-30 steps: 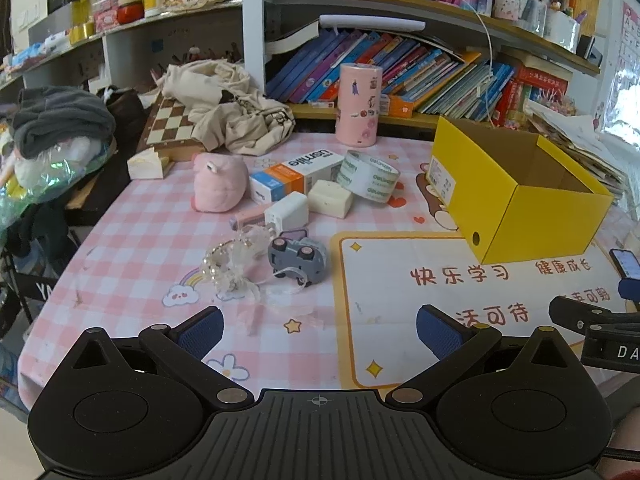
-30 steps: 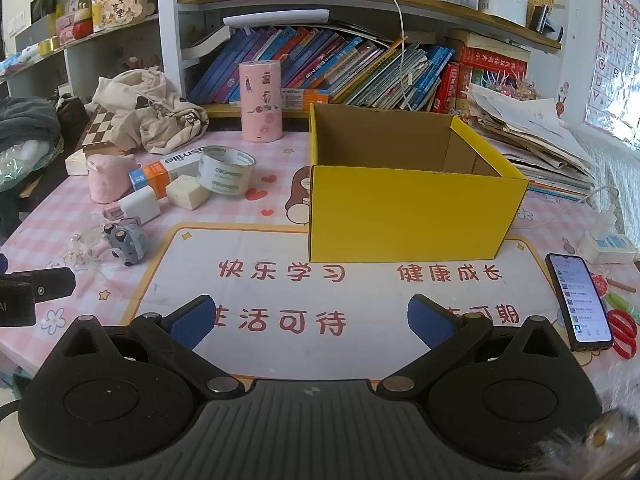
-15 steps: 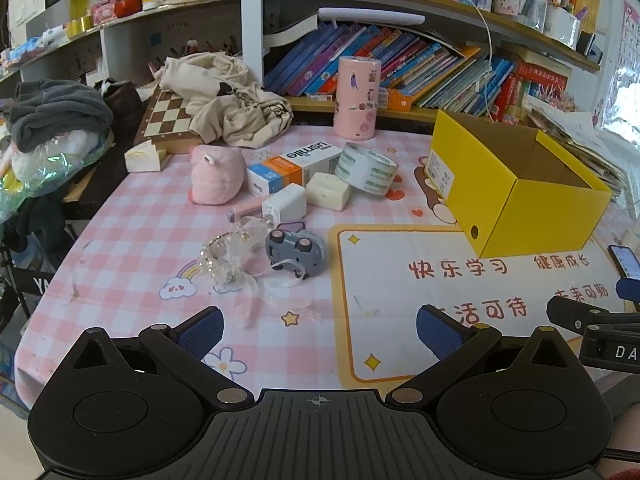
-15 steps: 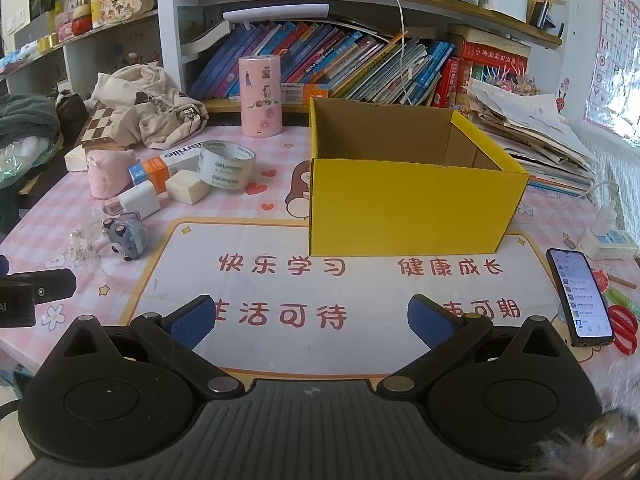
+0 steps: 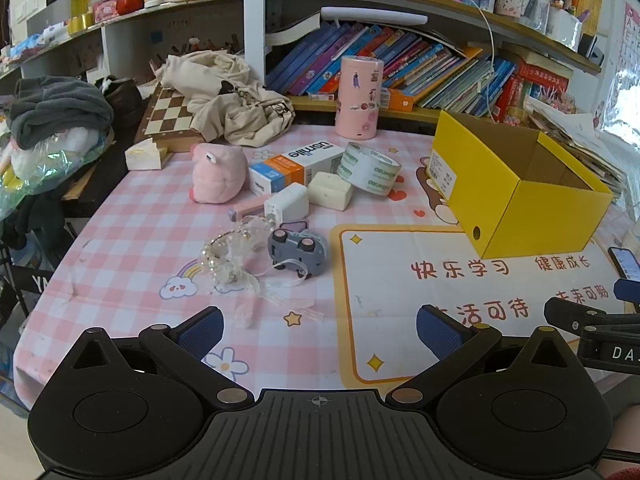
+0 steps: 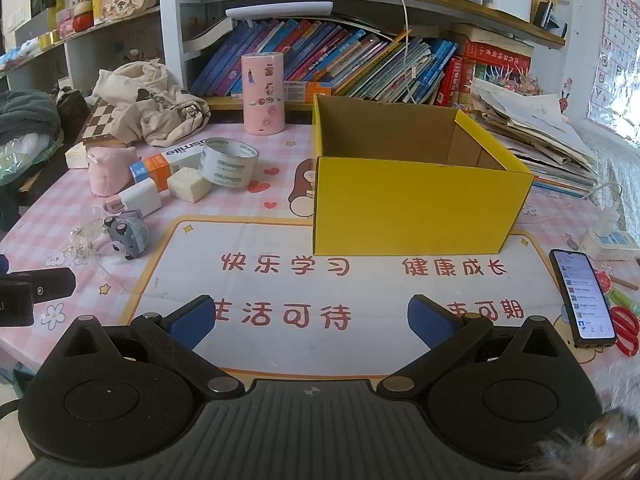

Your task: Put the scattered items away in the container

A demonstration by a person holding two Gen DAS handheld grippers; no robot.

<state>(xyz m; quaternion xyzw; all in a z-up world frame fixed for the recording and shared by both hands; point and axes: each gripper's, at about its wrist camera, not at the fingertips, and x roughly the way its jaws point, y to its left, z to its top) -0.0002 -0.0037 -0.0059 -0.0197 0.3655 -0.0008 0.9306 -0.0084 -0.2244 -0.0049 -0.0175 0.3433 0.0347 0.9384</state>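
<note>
Left wrist view | your left gripper (image 5: 318, 326) gapes empty, facing the grey toy car (image 5: 299, 251) | right gripper (image 6: 310, 318) likewise spread, squared to the yellow box (image 6: 416, 204), ready to receive | clutter lies left of it

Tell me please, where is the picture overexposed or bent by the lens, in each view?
Left wrist view: window glare whitens the far right edge, shelves curve from fisheye, the yellow box stays sharp. Right wrist view: glare again at the right edge beside the alphabet poster, and a blurred furry patch fills the bottom right corner.
</note>
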